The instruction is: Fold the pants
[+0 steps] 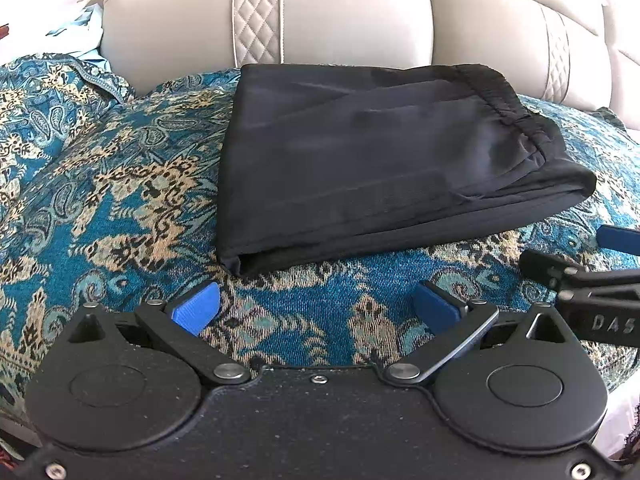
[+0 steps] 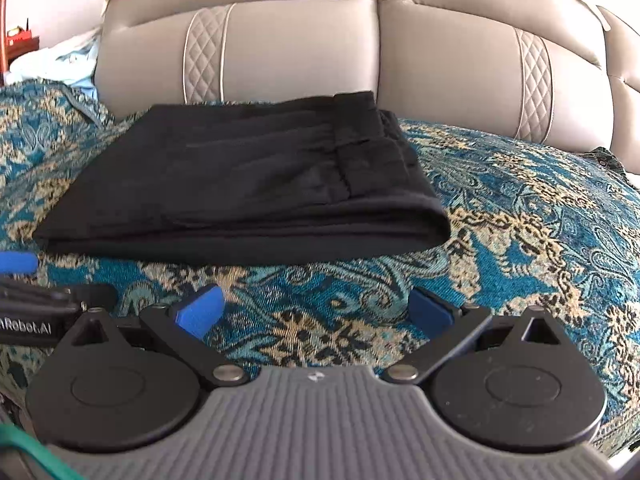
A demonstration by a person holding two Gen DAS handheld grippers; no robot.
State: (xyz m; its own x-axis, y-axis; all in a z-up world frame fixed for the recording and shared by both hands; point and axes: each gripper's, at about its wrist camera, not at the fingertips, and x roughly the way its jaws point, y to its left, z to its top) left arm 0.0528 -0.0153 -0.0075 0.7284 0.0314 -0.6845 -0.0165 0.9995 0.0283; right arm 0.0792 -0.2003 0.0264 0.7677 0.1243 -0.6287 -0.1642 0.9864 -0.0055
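The black pants (image 1: 380, 160) lie folded into a flat rectangle on the blue patterned cover, with the elastic waistband on top at the right. They also show in the right wrist view (image 2: 248, 184). My left gripper (image 1: 316, 308) is open and empty, just short of the pants' near edge. My right gripper (image 2: 316, 312) is open and empty, also just short of the near edge. The right gripper's fingers (image 1: 616, 236) show at the right of the left wrist view; the left gripper's fingers (image 2: 18, 262) show at the left of the right wrist view.
A blue and gold patterned cover (image 1: 100, 184) spreads over the seat. A beige padded sofa back (image 1: 340, 12) with quilted stripes rises behind the pants. Light blue cloth (image 2: 76, 56) lies at the far left.
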